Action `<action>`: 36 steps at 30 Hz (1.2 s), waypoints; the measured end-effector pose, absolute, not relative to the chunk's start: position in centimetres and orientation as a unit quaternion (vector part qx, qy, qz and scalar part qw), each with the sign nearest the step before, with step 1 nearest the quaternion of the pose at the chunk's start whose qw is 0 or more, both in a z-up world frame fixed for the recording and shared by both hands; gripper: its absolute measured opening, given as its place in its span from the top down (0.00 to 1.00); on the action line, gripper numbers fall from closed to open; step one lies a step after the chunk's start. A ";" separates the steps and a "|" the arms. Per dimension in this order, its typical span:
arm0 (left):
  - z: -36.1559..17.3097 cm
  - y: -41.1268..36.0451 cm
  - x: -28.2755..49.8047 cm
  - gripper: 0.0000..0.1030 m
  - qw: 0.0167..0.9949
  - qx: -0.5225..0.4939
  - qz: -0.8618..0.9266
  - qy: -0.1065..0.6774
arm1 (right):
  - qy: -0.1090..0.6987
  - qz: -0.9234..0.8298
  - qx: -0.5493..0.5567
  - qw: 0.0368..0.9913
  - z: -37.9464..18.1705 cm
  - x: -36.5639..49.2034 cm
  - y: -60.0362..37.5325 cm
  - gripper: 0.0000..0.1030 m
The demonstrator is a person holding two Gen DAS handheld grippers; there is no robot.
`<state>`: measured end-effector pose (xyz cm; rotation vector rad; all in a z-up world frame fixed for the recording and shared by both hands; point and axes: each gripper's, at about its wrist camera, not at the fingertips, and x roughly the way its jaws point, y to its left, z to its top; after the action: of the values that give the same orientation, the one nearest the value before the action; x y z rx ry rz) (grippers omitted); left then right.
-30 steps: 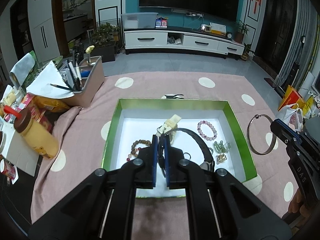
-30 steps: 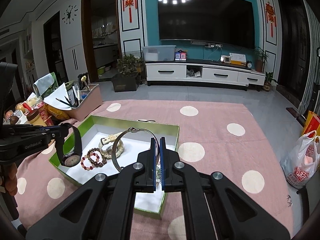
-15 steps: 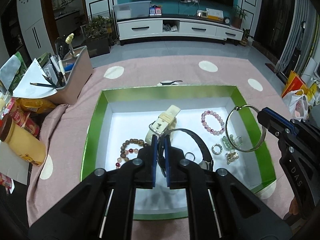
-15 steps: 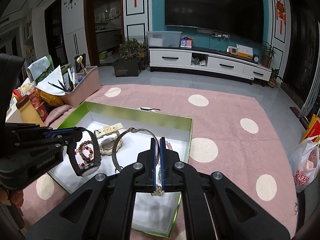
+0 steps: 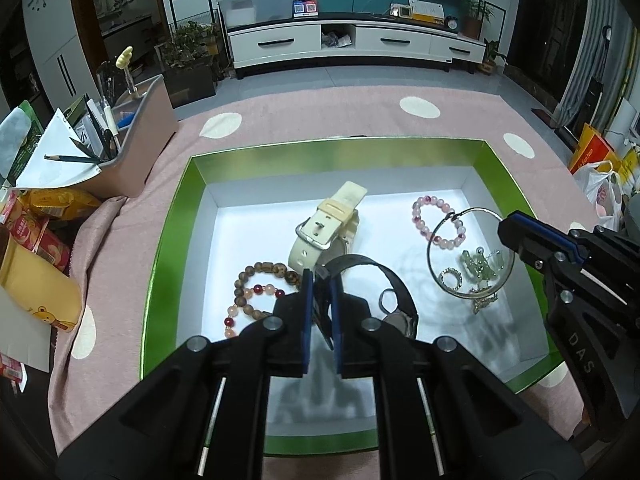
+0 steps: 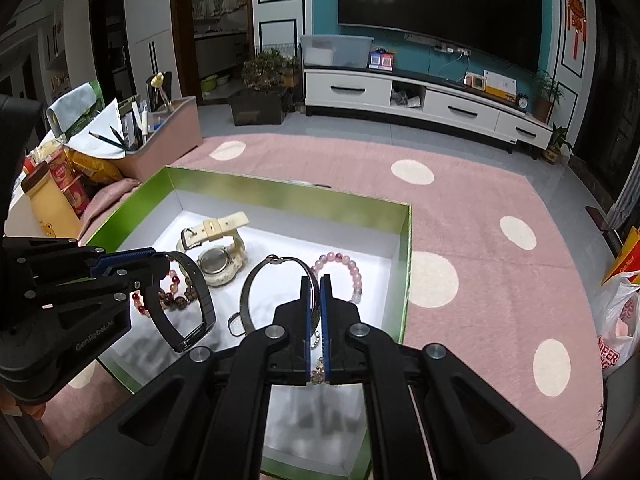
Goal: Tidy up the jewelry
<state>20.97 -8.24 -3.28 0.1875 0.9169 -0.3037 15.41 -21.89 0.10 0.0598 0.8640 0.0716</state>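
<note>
Over the green-walled, white-floored box [image 5: 500, 184], the left hand-held gripper [image 5: 320, 280] pinches a matte black watch [image 5: 394, 284] strap. The right hand-held gripper [image 6: 315, 284] clamps a thin silver bangle [image 6: 256, 284]. Small trinkets [image 5: 478, 268] beneath the bangle blur together.

You can read "DAS" on your right gripper [image 5: 507, 232], "GenRobot.AI" on your left gripper [image 6: 158, 261], and "SUPER" on the white plastic bag [image 6: 616, 330].
</note>
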 end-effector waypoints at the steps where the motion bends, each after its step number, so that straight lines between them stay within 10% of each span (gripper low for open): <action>1: -3.3 -8.3 21.0 0.92 0.881 0.091 -0.146 0.441 | 0.420 0.035 0.029 0.906 0.0 15.5 -21.8 0.96; 22: -4.1 -8.5 21.1 0.87 0.876 0.104 -0.142 0.449 | 0.438 0.038 0.029 0.898 -0.4 15.7 -21.7 0.96; 26: -3.4 -8.1 20.8 0.61 0.878 0.103 -0.140 0.446 | 0.430 0.036 0.031 0.902 0.8 15.3 -22.0 0.89; 28: -2.5 -7.7 20.7 0.47 0.883 0.102 -0.135 0.439 | 0.429 0.031 0.031 0.902 1.7 15.1 -22.2 0.77; 30: -1.3 -7.3 20.7 0.31 0.886 0.100 -0.131 0.434 | 0.429 0.022 0.035 0.902 3.1 14.9 -22.6 0.36; 36: 3.3 -6.2 20.1 0.07 0.896 0.106 -0.112 0.417 | 0.420 -0.003 0.020 0.907 7.5 14.4 -23.1 0.01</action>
<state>20.07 -6.15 3.28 0.2204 0.8637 -0.2314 14.38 -23.05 7.52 0.0408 0.8668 -0.0065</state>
